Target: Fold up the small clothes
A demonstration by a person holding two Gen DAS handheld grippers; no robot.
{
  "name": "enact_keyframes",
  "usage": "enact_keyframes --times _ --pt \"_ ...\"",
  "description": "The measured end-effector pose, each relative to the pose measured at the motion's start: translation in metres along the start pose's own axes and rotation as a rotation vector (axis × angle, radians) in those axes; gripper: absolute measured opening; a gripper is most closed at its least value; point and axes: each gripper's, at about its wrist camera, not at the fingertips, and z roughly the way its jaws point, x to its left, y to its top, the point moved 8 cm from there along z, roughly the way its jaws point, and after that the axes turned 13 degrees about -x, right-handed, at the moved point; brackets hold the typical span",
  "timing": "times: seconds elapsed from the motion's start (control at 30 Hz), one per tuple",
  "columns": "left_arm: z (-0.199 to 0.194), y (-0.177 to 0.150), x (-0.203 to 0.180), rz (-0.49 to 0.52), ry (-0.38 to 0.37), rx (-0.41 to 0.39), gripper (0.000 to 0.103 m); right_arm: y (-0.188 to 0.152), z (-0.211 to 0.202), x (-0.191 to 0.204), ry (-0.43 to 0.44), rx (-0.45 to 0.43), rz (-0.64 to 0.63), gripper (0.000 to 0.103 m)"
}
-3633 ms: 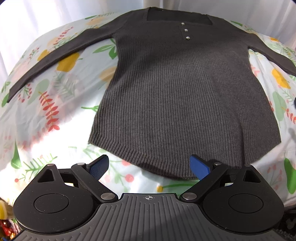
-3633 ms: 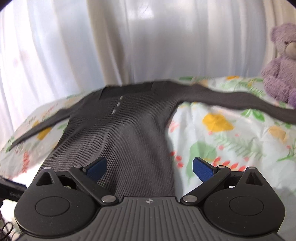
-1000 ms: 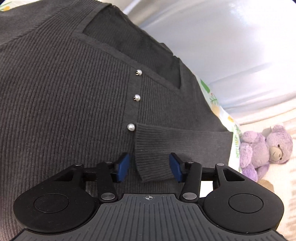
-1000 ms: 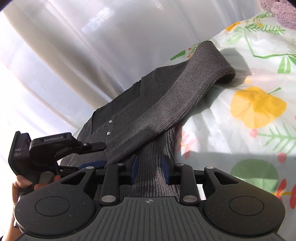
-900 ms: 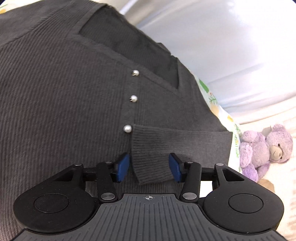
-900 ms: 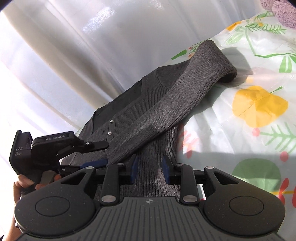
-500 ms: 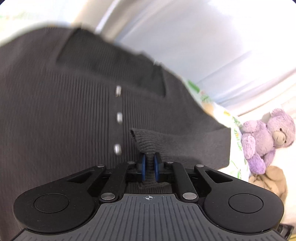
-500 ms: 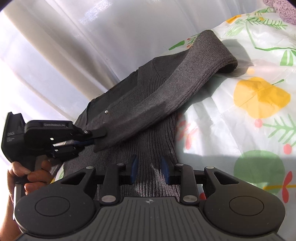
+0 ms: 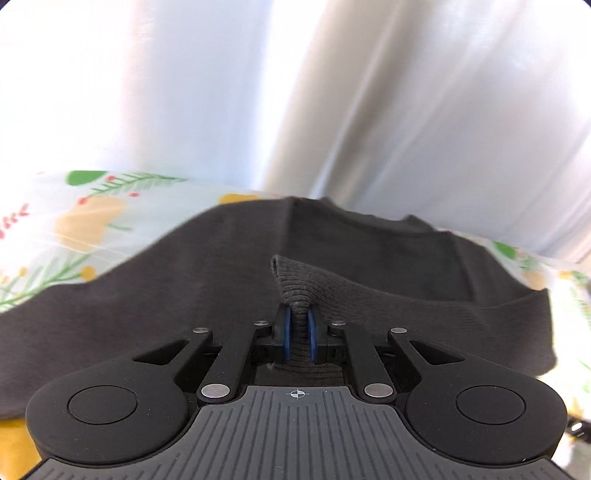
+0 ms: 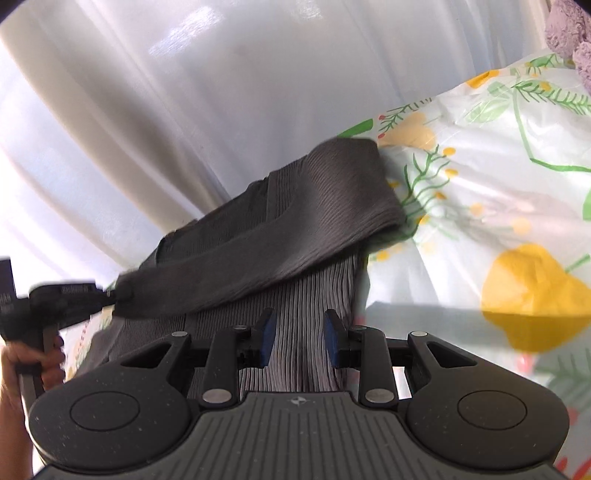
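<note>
White sheer curtains are hanging behind a bed covered with a glossy floral sheet, white with yellow flowers and green sprigs. A dark grey ribbed knit sweater is lying flat on the sheet, its square neckline toward the curtain-side edge of the bed, the pale sheet showing past both shoulders.

The left gripper is clenching its blue pads on the ribbed cuff of the sweater's sleeve. The cuff is bunching into a narrow fold between the pads and standing up above them. From there the sleeve is running across the sweater's chest toward the shoulder on the right of the left wrist view.

In the right wrist view the same sleeve is stretching as a raised band from the folded shoulder near the sheet's floral print down to the left gripper, which a bare hand is gripping by the handle at the frame's left edge; that part is blurred.

The right gripper is hovering low over the sweater's ribbed body, just inside its side edge, jaws parted with nothing between the blue pads. A purple plush toy is sitting at the top right corner of that view.
</note>
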Motion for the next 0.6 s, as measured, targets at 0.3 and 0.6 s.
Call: enact_keyframes --times 0.3,0.6 --pt "0.010 0.004 0.036 -0.142 -0.004 0.003 0.011 0.020 0.038 -0.013 -0.034 0.011 0.128 0.028" --pt "0.018 0.027 0.032 -0.110 0.020 -0.079 0.011 0.033 0.060 -0.028 -0.039 -0.019 0.285 0.029"
